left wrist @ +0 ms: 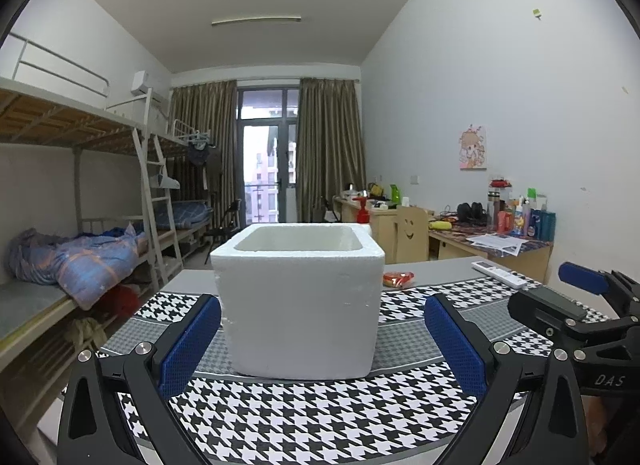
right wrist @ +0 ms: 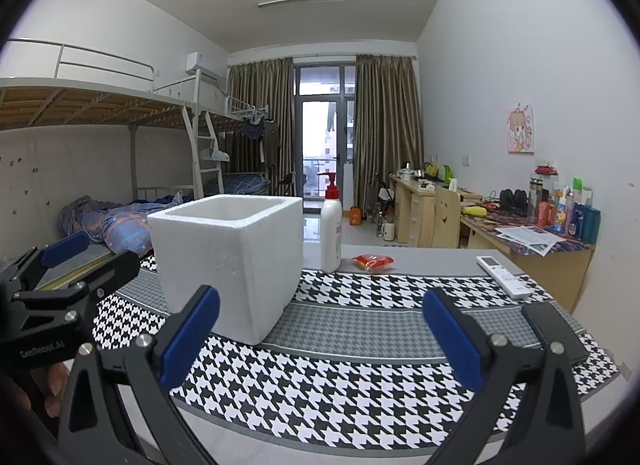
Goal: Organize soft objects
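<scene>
Both tongs stood wide apart and empty: left gripper faced the foam box, right gripper beside it, apparently poised to start. Box sat upright mid-table on the houndstooth cloth, likely the bin; its contents were hidden. A red soft packet lay toward the far edge, beside the lotion bottle.

A white foam box is seen standing upright on the houndstooth-covered tabletop, framed by the spread blue pads of the left claw. Behind it lie a red packet and a white remote — well apart.
</scene>
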